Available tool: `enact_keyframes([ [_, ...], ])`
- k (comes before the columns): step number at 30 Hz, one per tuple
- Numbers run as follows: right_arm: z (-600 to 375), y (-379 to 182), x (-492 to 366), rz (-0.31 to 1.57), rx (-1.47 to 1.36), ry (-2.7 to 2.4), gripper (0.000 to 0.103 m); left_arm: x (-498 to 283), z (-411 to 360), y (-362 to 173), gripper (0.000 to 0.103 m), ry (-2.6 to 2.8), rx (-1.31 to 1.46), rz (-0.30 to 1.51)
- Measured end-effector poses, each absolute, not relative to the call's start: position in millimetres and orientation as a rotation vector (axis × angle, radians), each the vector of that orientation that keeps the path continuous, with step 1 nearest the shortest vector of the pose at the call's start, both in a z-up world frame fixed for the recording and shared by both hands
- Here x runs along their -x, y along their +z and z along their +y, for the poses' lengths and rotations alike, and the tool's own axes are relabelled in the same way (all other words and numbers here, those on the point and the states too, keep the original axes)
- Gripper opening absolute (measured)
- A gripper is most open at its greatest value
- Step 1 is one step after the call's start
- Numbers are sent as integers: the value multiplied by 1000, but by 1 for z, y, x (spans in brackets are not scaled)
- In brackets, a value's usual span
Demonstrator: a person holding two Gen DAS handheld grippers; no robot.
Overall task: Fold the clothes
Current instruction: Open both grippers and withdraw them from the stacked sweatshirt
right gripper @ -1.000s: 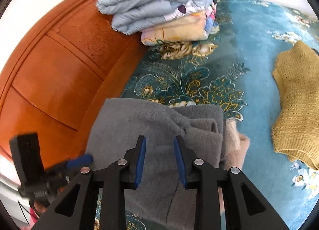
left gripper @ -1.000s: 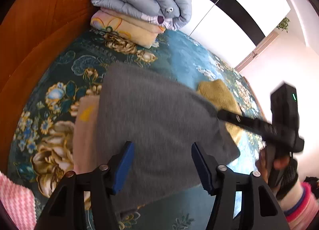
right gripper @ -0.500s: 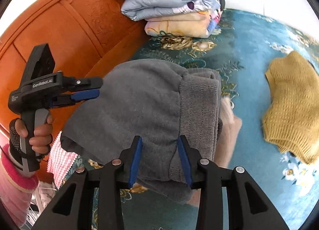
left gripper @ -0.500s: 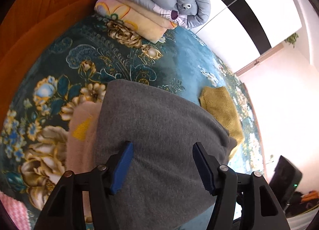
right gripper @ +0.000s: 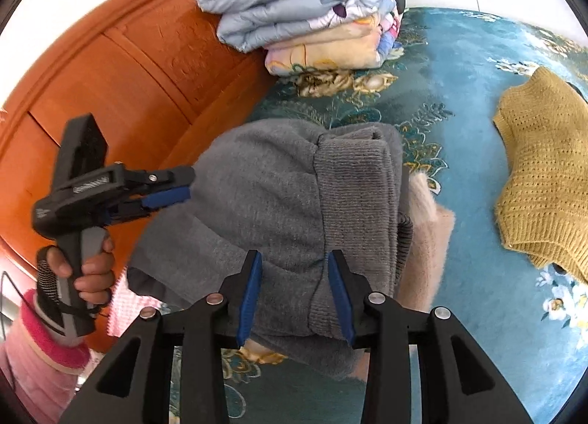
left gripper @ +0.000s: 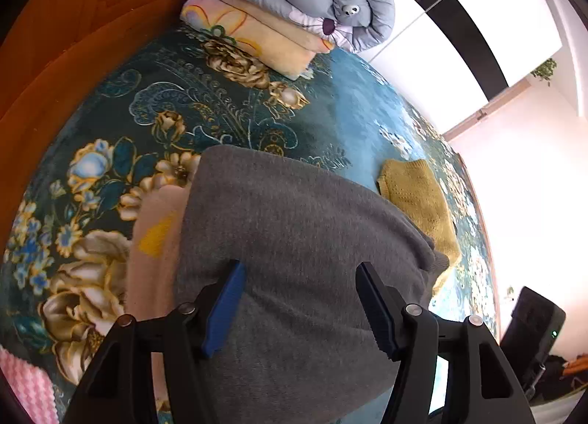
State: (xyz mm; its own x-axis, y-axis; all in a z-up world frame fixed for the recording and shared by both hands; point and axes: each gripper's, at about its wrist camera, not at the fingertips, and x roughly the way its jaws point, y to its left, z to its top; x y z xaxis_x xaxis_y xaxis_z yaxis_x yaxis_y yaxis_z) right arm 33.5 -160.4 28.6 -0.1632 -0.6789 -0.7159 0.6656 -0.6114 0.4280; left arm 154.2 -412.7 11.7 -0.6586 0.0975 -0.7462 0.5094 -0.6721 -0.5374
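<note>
At the bed's left edge, against the wooden headboard (right gripper: 121,67), the left gripper (right gripper: 176,185) reaches toward the side of the folded grey sweater (right gripper: 279,210). In its own view the left gripper (left gripper: 299,299) stands with jaws well apart above the grey cloth, the blue pads pressing on nothing; it looks poised to steady or smooth the bundle, not to carry it. A pink knitted cloth (left gripper: 29,391) shows at the near-left corner.

The grey sweater (left gripper: 294,258) lies near the bed's front edge, folded into a compact block on top of a pale pink garment (left gripper: 154,240), probably to begin a stack of finished pieces. Its ribbed hem faces right.

The right gripper (right gripper: 294,291) hangs over the sweater's near edge, jaws partly open, with grey fabric seen between the pads. I cannot tell if they pinch it.

Toward the headboard, a stack of folded quilts (right gripper: 305,8) sits out of the way. Toward the bed's right edge lies a mustard knit sweater (right gripper: 544,174), loosely spread, likely awaiting its turn.
</note>
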Motion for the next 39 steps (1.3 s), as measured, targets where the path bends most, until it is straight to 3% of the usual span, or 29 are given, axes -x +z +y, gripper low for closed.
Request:
enact_keyframes([
  [2, -147, 37, -38, -48, -1143, -1909, 39, -159, -408, 21, 67, -2399, -1123, 1094],
  [5, -126, 47, -47, -88, -1103, -1936, 48, -178, -390, 39, 67, -2423, -1033, 1050],
  [9, -106, 38, -57, -123, -1129, -1956, 48, -197, -357, 43, 69, -2441, -1026, 1021],
  [16, -102, 18, -73, -80, -1172, -1931, 49, -211, -314, 13, 73, -2397, -1104, 1204],
  [19, -104, 8, -76, -57, -1180, -1914, 52, -203, -302, 2, 74, -2346, -1186, 1144],
  [21, -107, 1, -77, -36, -1187, -1902, 61, -199, -294, -3, 78, -2352, -1202, 1120],
  [30, -122, -18, -90, 141, -1221, -1897, 63, -190, -276, -14, 85, -2282, -1238, 993],
  [39, -90, -20, -80, 109, -1240, -1984, 65, -187, -262, -18, 87, -2166, -1279, 899],
])
